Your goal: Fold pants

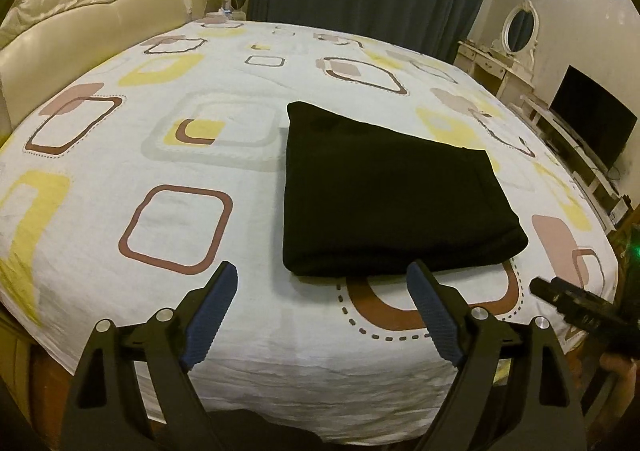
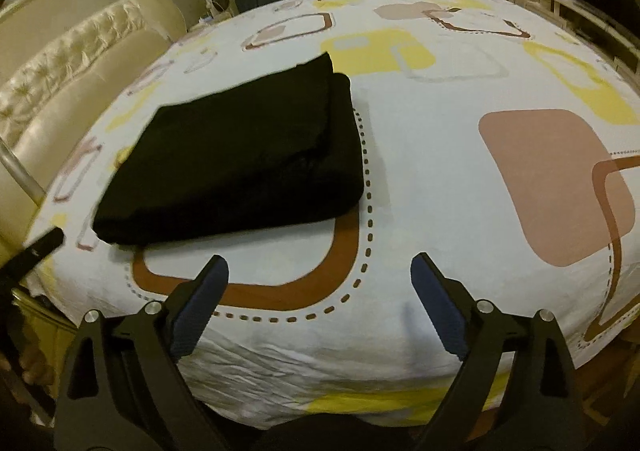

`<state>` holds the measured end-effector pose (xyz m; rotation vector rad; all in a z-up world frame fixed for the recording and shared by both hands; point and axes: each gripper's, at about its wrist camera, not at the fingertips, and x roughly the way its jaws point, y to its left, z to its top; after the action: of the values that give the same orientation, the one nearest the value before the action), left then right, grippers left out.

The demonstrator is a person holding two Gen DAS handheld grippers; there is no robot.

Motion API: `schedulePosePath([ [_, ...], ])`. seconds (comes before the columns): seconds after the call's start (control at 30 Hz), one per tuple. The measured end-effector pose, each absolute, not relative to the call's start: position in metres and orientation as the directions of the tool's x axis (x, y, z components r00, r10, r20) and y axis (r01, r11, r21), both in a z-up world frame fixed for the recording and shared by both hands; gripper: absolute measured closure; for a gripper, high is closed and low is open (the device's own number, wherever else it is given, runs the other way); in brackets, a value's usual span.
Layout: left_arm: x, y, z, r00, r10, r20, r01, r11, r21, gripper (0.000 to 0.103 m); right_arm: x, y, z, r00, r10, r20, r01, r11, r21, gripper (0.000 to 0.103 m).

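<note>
Big bed (image 1: 120,155) with a white sheet covered in yellow and brown squares, cream tufted headboard (image 1: 80,11) off to the left. Black pants (image 1: 384,195) folded into a neat rectangle, lying flat near the front edge. Left gripper (image 1: 322,275) spread wide, holding nothing, just short of the pants. Right gripper (image 2: 320,267) same deal, wide apart and empty.

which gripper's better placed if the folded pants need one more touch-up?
Left, marginally. The black pants lie just ahead of the left gripper, its right finger almost at their near edge. From the right gripper they sit off to the left. Both are open and empty; the fold looks finished.
</note>
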<state>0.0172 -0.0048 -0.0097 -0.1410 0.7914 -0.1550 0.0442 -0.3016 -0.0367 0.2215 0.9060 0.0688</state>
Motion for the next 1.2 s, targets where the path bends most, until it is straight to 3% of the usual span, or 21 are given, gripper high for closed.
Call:
schedulePosePath([
  [0.3, 0.0163, -0.0134, -0.0101, 0.702, -0.172, -0.692, 0.114, 0.985, -0.129, 0.017, 0.0428, -0.2902, -0.0347, 0.631, 0.143, -0.763, 0.005, 0.982, 0.187, 0.009],
  [0.97, 0.0167, -0.0070, -0.0145, 0.675, -0.152, -0.722, 0.057, 0.986, -0.154, 0.017, 0.0394, -0.2898, -0.0383, 0.626, 0.152, -0.765, 0.007, 0.980, 0.201, 0.009],
  [1.2, 0.0172, -0.0095, -0.0152, 0.677, -0.091, -0.730, 0.034, 0.995, -0.092, 0.017, 0.0393, -0.2897, -0.0375, 0.627, 0.155, -0.763, 0.008, 0.979, 0.205, 0.009],
])
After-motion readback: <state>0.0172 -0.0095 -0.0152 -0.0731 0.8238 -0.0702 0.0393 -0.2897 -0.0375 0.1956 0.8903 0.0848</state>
